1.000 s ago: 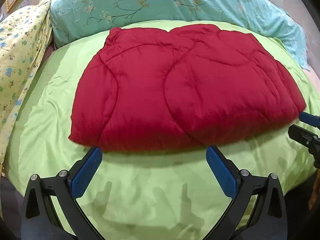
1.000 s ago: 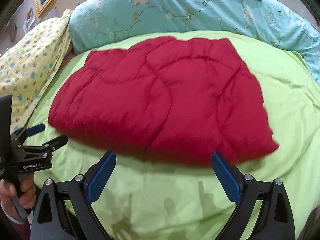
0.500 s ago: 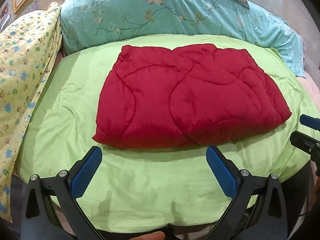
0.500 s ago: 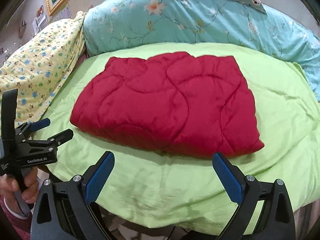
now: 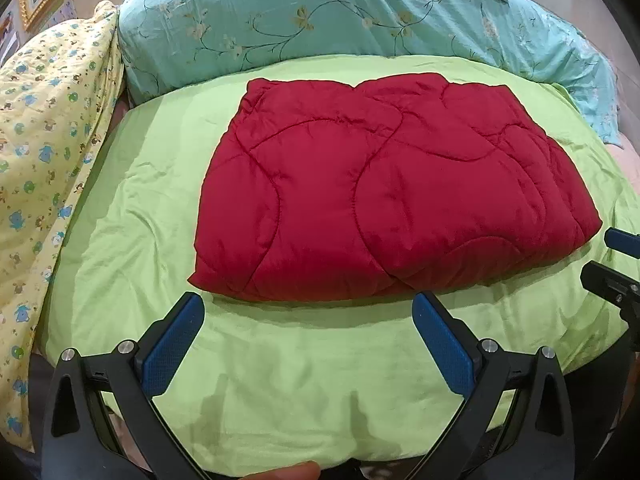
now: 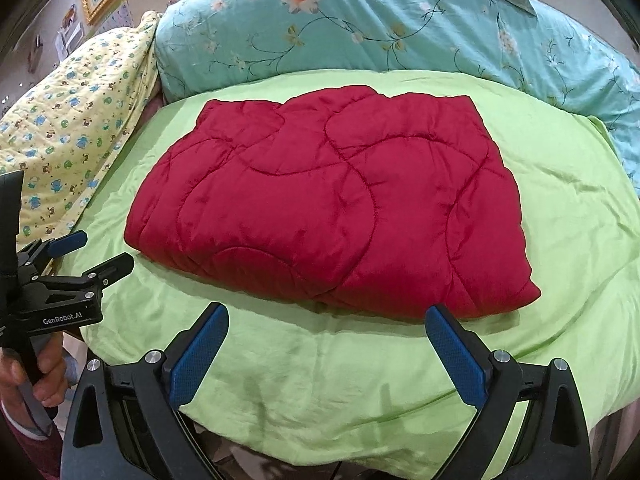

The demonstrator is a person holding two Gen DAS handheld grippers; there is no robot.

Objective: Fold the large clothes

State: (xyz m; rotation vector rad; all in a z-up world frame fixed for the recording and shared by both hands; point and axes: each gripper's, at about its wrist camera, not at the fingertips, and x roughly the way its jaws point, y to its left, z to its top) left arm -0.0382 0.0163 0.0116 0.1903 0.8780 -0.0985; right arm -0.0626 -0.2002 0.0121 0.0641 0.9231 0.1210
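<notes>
Currently, status: red quilt (image 5: pixel 384 204) lies folded into a compact block on the green sheet (image 5: pixel 280 360), clear of both tools.
Left gripper (image 5: pixel 308 320): jaws spread wide, holding nothing, hovering just off the quilt's near edge.
Right gripper (image 6: pixel 326 332): jaws spread wide, empty, near the quilt's near right corner.
Step judged: fold appears complete; withdraw without dragging pads across the quilt, or square up the near edge if layers slip.
Surroundings: teal floral pillow (image 6: pixel 400 28) beyond the quilt; yellow printed blanket (image 5: pixel 44 140) to the quilt's left.
Obstruction: none on the quilt; the grippers sit close together beside it.
</notes>
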